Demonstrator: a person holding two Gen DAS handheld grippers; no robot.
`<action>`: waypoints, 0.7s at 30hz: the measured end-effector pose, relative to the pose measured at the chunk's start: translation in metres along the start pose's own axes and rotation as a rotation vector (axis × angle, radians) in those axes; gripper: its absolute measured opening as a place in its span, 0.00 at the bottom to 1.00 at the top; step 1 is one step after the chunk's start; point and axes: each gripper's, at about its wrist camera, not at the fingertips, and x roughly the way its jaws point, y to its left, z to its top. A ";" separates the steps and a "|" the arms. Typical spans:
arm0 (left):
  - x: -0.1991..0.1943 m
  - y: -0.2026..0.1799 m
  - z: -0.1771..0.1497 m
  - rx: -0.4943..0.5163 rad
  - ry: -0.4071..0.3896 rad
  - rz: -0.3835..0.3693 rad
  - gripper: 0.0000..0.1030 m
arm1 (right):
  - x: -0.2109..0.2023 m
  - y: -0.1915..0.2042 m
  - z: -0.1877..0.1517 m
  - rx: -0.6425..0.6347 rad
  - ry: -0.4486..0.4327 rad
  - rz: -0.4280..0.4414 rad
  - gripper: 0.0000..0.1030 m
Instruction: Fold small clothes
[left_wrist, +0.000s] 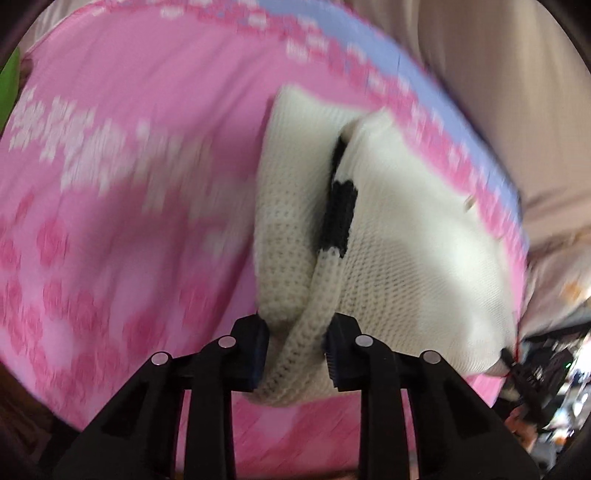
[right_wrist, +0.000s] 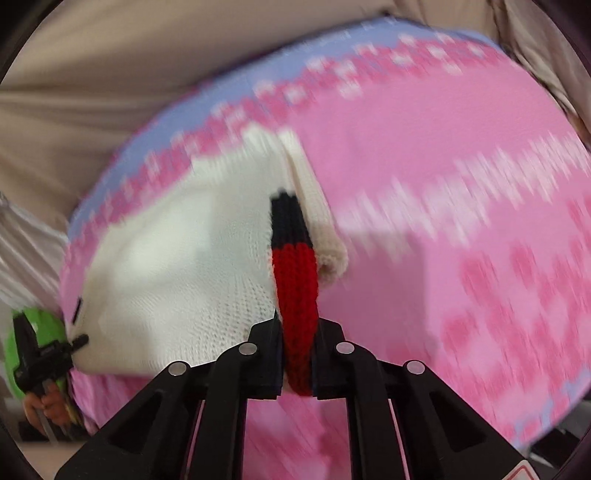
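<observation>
My left gripper (left_wrist: 295, 354) pinched the sweater's (left_wrist: 406, 258) cream edge, my right gripper (right_wrist: 297, 354) its red trim (right_wrist: 295, 288); level, taut hands seemed best above the pink blanket (left_wrist: 110, 184).

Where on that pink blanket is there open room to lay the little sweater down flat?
The pink patterned blanket is bare left of the white knit sweater in the left wrist view, up to its white-speckled band. The right wrist view shows the same open pink stretch right of the sweater. It is crowded at the sweater, where the left gripper and right gripper pinch its edges.
</observation>
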 end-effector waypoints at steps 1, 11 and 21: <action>0.002 0.003 -0.008 0.007 0.021 0.016 0.24 | 0.000 -0.003 -0.013 0.002 0.029 0.000 0.08; -0.049 -0.016 0.011 0.061 -0.161 0.014 0.48 | -0.028 -0.005 -0.006 -0.018 -0.086 -0.032 0.38; 0.044 -0.052 0.091 0.027 -0.127 0.041 0.20 | 0.061 0.037 0.077 -0.114 -0.061 -0.016 0.48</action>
